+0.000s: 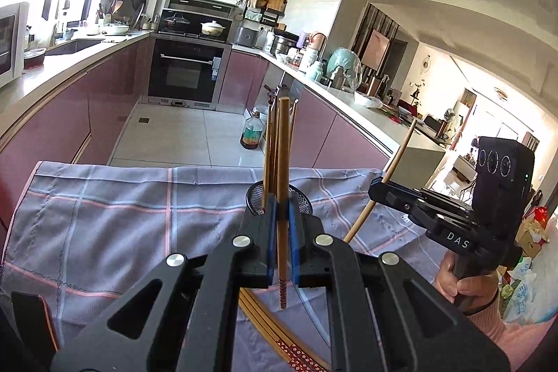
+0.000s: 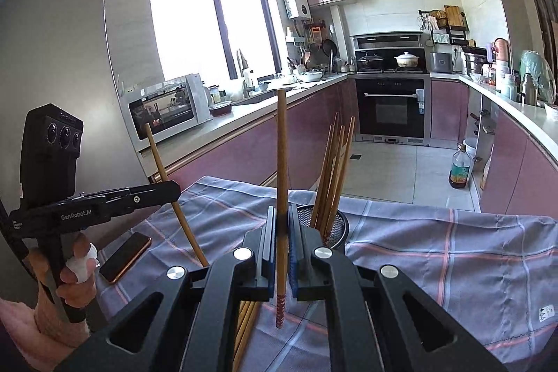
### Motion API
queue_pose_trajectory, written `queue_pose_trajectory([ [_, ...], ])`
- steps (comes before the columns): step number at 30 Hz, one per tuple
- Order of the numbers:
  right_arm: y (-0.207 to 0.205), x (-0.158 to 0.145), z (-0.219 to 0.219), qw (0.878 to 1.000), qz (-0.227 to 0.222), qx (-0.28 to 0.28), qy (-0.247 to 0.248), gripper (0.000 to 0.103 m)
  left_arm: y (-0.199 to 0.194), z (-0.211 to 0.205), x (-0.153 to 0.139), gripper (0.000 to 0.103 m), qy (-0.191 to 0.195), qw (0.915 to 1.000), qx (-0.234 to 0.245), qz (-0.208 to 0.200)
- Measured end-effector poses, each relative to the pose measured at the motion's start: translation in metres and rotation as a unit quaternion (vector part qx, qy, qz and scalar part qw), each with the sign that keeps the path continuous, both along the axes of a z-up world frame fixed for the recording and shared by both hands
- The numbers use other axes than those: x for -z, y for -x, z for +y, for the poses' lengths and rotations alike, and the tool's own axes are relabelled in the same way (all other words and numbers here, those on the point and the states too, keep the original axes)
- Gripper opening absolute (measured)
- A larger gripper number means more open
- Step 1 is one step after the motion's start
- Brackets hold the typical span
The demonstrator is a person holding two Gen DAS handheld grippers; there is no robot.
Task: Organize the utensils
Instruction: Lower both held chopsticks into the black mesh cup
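My left gripper (image 1: 281, 225) is shut on a wooden chopstick (image 1: 282, 162) and holds it upright just in front of a black mesh holder (image 1: 256, 194) with several chopsticks standing in it. My right gripper (image 2: 281, 232) is shut on another chopstick (image 2: 281, 156), also upright, left of the same holder (image 2: 336, 225). Each gripper shows in the other's view: the right one (image 1: 378, 189) with its chopstick (image 1: 394, 169), the left one (image 2: 174, 189) with its chopstick (image 2: 171, 194). More chopsticks (image 1: 279, 333) lie on the checked cloth (image 1: 122, 215) below the grippers.
A phone (image 2: 125, 256) lies on the cloth at the left. Behind the table are pink kitchen cabinets, an oven (image 1: 186, 72), a toaster oven (image 2: 167, 110) and an oil bottle (image 1: 251, 133) on the floor.
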State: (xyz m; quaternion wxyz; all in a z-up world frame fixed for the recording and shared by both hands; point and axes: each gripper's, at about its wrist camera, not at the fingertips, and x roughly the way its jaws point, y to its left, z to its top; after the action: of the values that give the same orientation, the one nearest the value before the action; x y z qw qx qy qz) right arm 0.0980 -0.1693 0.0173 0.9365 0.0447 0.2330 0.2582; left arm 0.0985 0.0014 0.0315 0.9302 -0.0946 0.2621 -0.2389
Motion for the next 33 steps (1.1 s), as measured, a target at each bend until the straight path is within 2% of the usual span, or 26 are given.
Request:
queue_pose_trajectory([
  [33,-0.023,-0.036,0.005,0.999,-0.052,0.010,0.009,0.005,-0.022,-0.025,-0.050,0.007,-0.019,0.9975,-0.010,-0.068],
])
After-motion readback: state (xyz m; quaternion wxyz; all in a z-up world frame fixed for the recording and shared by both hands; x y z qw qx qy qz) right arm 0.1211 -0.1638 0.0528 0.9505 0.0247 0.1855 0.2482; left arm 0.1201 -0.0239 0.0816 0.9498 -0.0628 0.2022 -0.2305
